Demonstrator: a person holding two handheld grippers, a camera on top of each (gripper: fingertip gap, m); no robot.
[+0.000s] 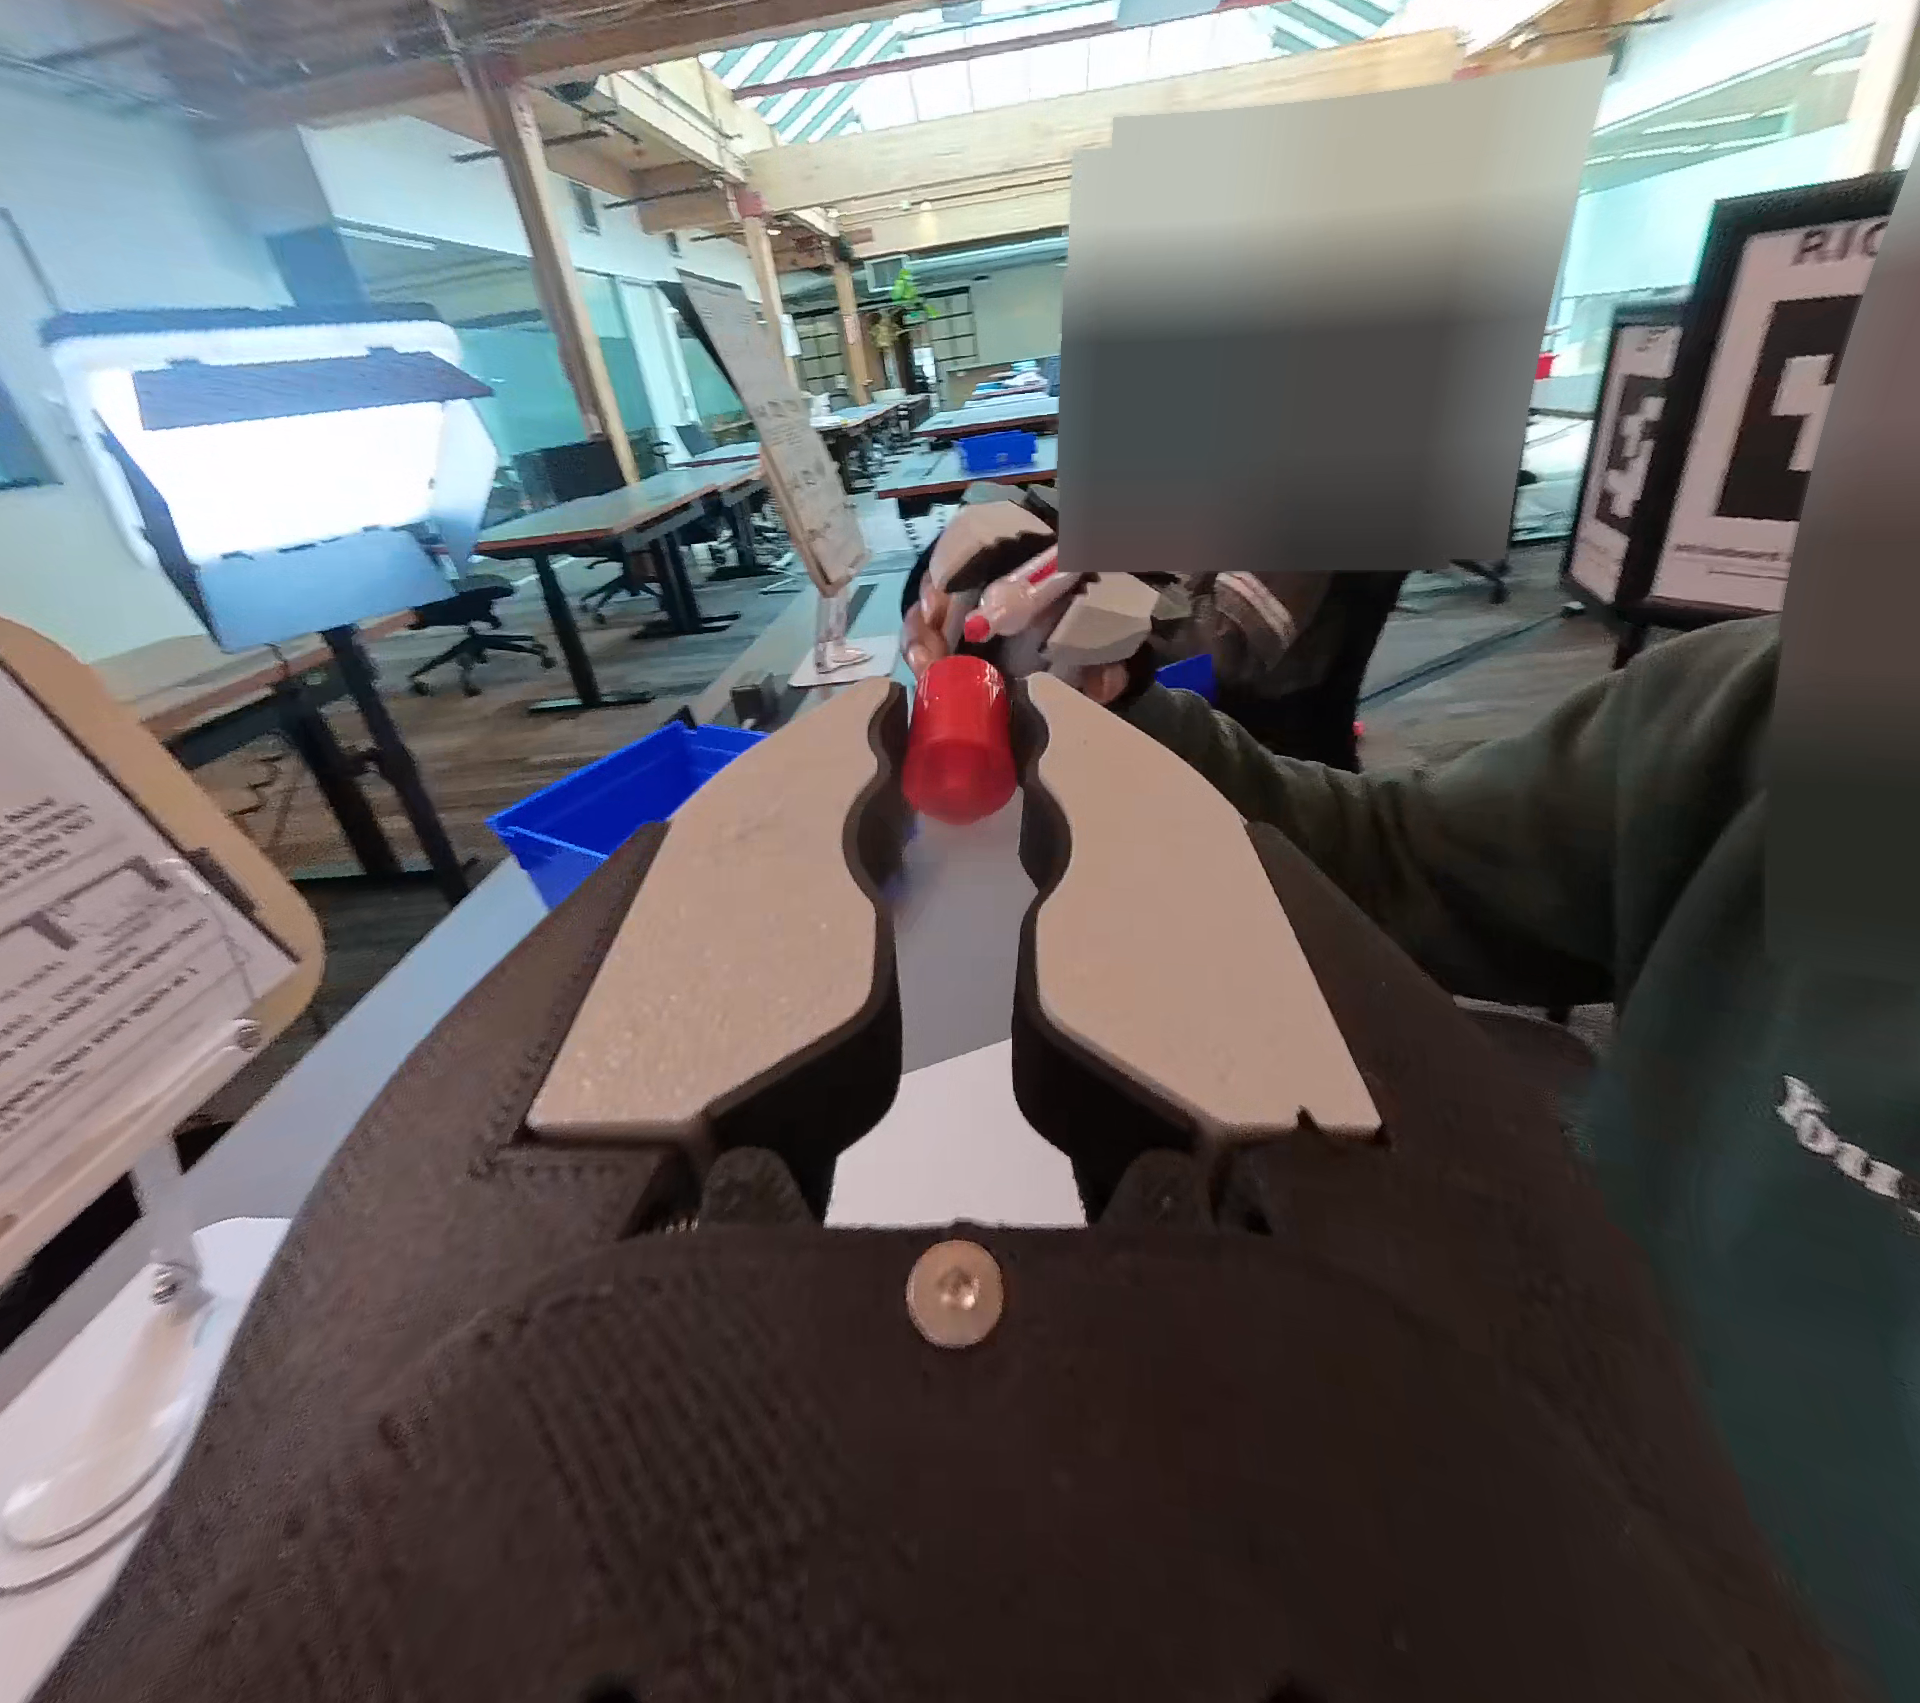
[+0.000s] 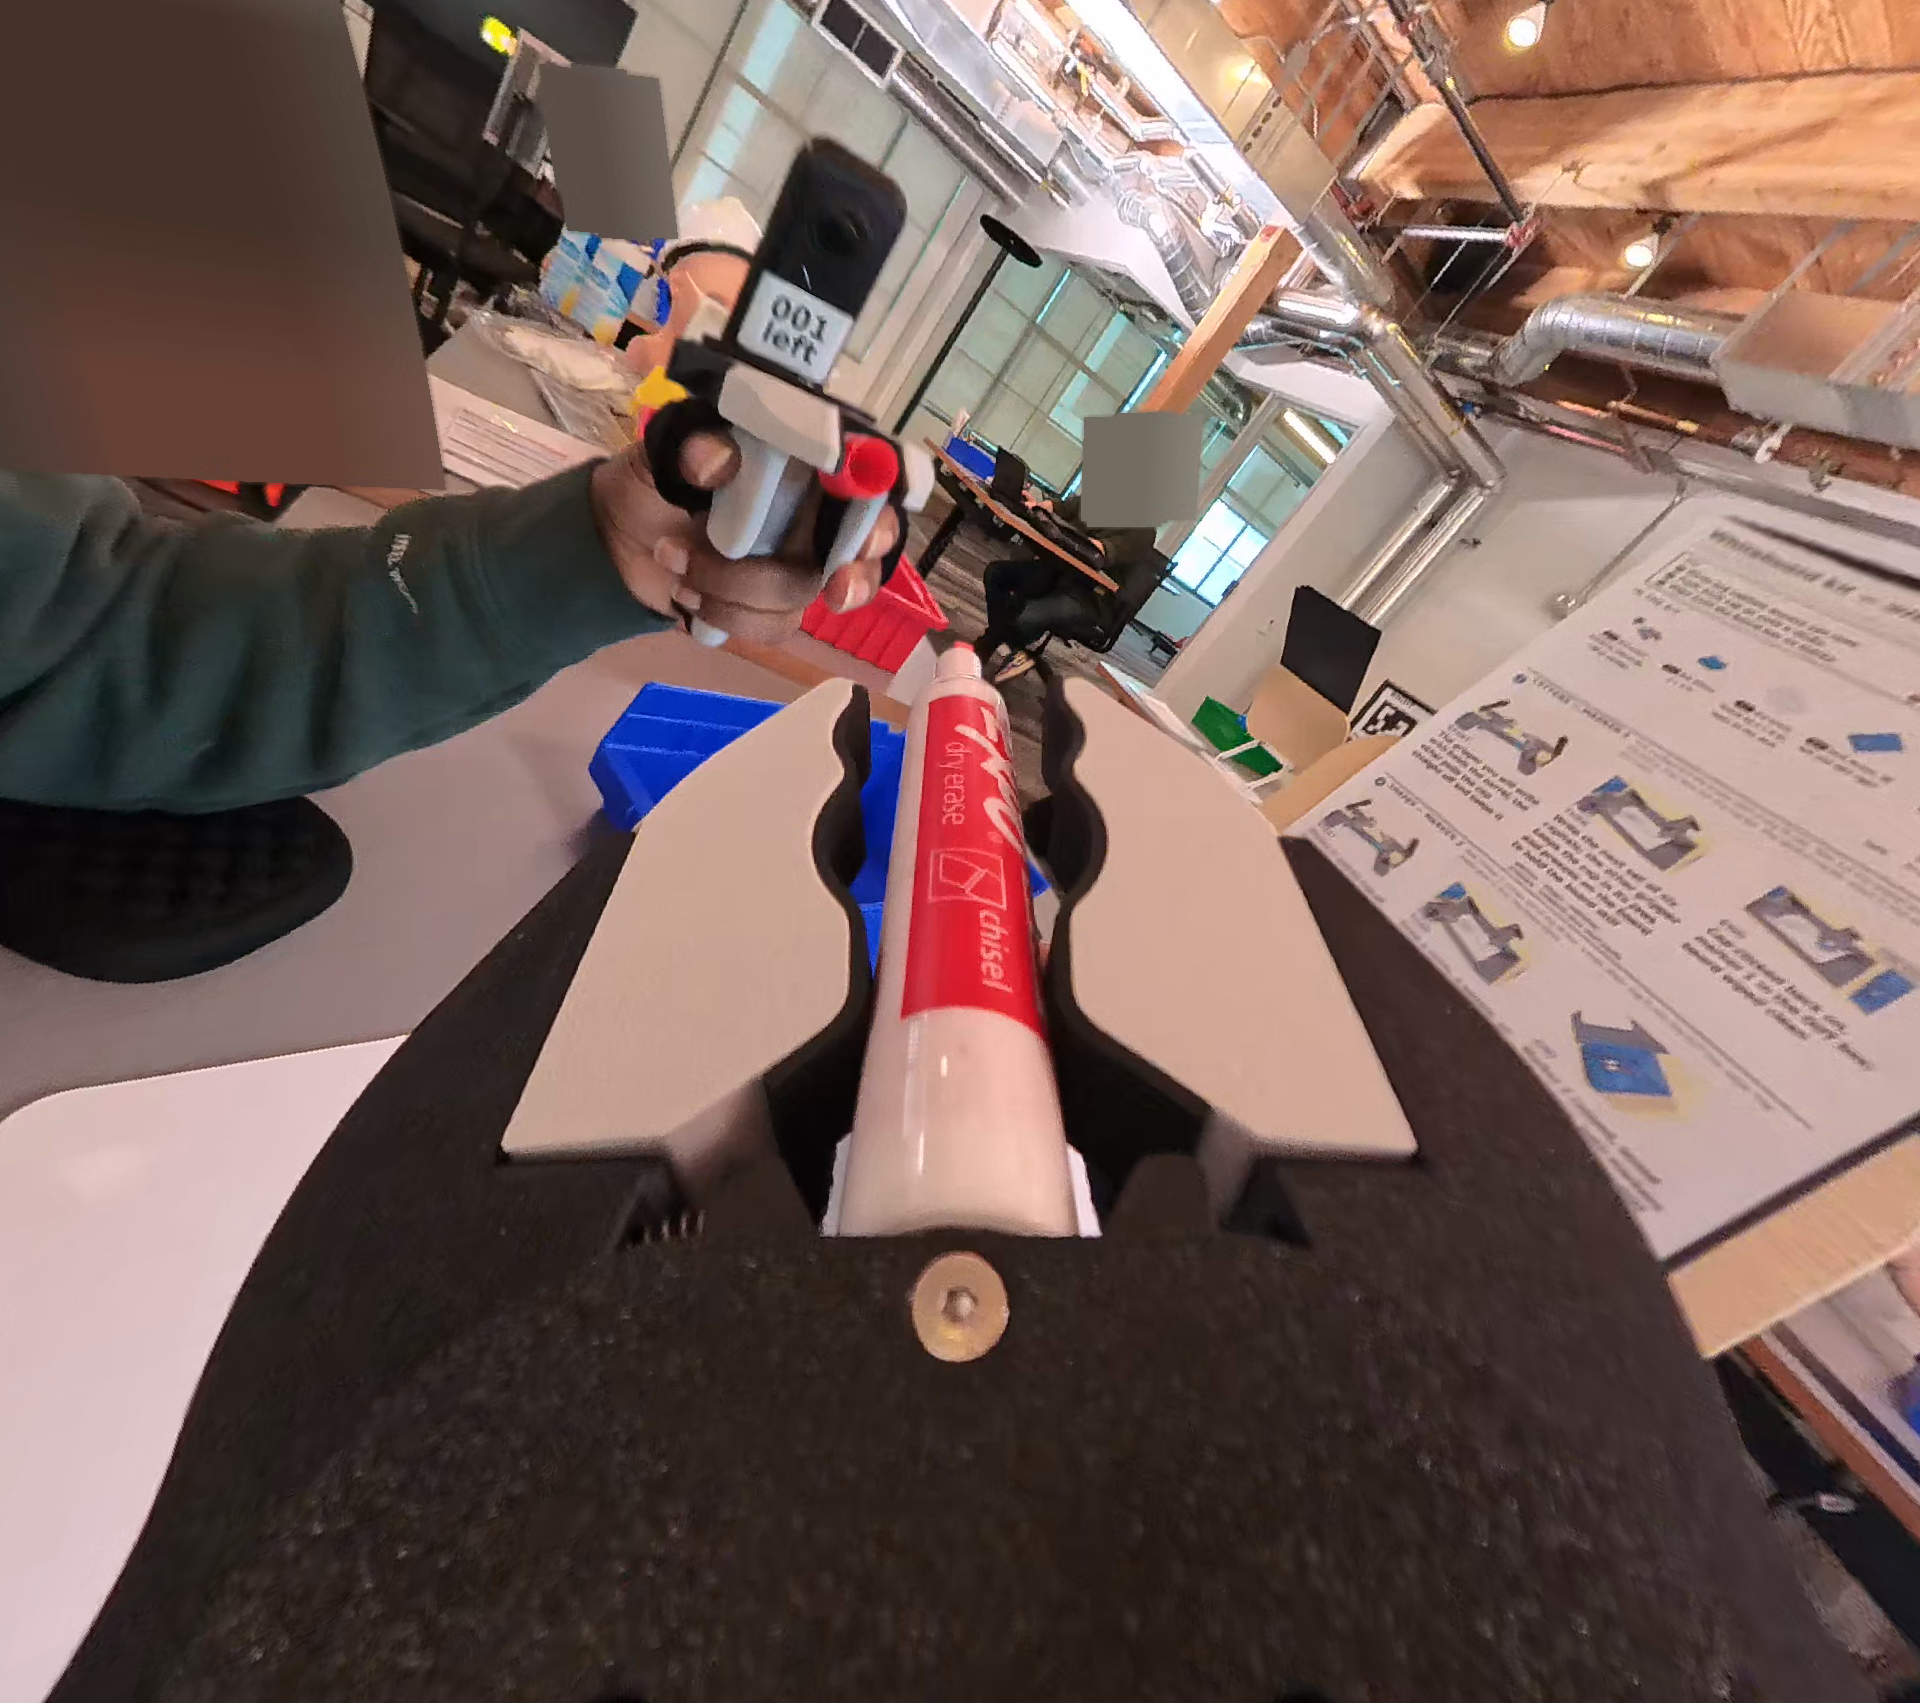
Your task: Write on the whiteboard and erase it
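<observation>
Whiteboard sits down at 7 o'clock of the right gripper, flat on the table. Left gripper is pinching the red cap; the right one clamps the marker, long axis dead along its fingers, tip at 12. So the right's the one that tips down to write.

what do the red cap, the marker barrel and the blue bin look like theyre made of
Red cap: glossy moulded plastic, with a soft sheen along its side.
Marker barrel: smooth white plastic, probably with a printed red wrap; it shows highlights.
Blue bin: rigid plastic, seemingly semi-gloss, with crisp moulded rims.
</observation>
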